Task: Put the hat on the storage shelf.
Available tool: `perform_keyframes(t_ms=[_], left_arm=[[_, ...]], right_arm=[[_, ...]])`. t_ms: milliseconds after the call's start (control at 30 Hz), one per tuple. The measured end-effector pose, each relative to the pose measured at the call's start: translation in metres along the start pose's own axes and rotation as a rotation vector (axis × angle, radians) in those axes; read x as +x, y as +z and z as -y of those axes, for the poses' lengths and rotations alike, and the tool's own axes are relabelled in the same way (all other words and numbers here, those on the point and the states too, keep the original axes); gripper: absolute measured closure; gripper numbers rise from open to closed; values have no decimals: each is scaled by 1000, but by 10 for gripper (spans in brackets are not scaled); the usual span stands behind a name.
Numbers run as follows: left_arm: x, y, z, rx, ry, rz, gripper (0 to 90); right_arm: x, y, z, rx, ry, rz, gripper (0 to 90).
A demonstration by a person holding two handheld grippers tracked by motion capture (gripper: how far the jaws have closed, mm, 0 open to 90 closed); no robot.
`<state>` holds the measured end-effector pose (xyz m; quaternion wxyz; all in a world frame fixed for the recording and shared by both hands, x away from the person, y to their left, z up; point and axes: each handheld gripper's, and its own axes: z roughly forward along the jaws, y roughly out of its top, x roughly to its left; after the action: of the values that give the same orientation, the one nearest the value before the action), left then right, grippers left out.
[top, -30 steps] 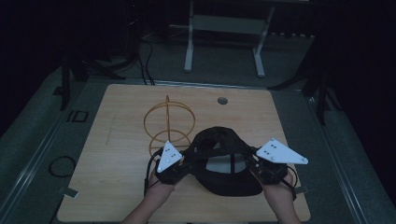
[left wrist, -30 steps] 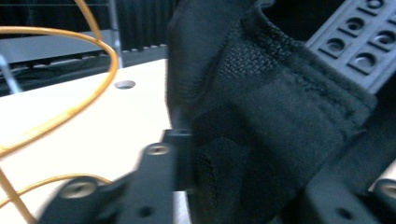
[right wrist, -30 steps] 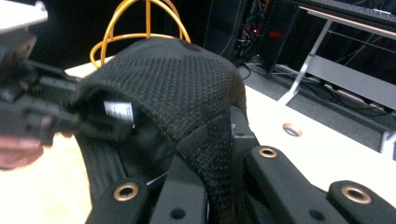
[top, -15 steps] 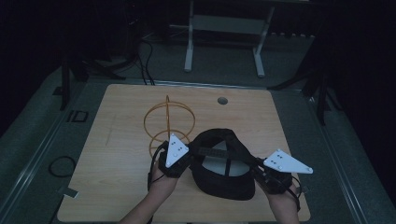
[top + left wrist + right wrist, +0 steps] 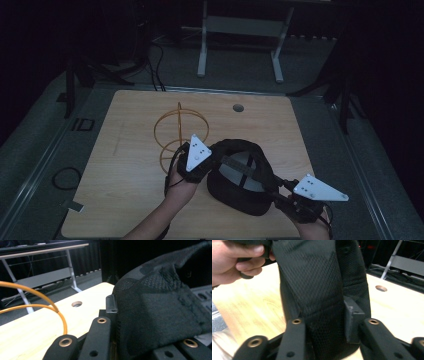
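Note:
A black mesh cap (image 5: 240, 175) hangs between my two grippers over the near half of the wooden table (image 5: 125, 150). My left gripper (image 5: 212, 161) is shut on the cap's left edge, and in the left gripper view the fabric (image 5: 160, 310) bunches over its jaws. My right gripper (image 5: 280, 192) is at the cap's near right side. Its jaws have just been opening, and a fold of the cap (image 5: 319, 290) still stands between them. The pad (image 5: 352, 318) sits beside the fabric. An orange wire stand (image 5: 172, 135) rises just left of the left gripper.
A round cable hole (image 5: 238, 107) sits in the table's far middle. A white-legged desk frame (image 5: 240, 40) stands on the floor beyond the table. A loose cable loop (image 5: 65, 177) lies on the floor at the left. The person's other hand (image 5: 234, 260) appears in the right gripper view.
The left gripper has risen with the cap's edge. The right gripper has slid toward the near right corner and sunk a little, pulling the cap longer between the two.

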<state>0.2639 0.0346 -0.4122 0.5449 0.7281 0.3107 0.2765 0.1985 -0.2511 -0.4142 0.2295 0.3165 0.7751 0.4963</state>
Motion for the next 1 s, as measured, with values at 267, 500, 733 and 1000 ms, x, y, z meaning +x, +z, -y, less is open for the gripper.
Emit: perform_keyframes(t_ms=[267, 500, 733, 1000], left_arm=[[-4, 2, -6, -10, -3, 28, 888], [-4, -4, -12, -48, 27, 121, 888], [-1, -7, -15, -52, 69, 310, 888], [3, -4, -16, -55, 79, 571, 887]], right_arm=[[6, -17, 13, 20, -46, -114, 442], [-1, -36, 18, 12, -76, -113, 415], [-24, -53, 12, -30, -76, -40, 434], [-17, -50, 2, -45, -171, -106, 444]])
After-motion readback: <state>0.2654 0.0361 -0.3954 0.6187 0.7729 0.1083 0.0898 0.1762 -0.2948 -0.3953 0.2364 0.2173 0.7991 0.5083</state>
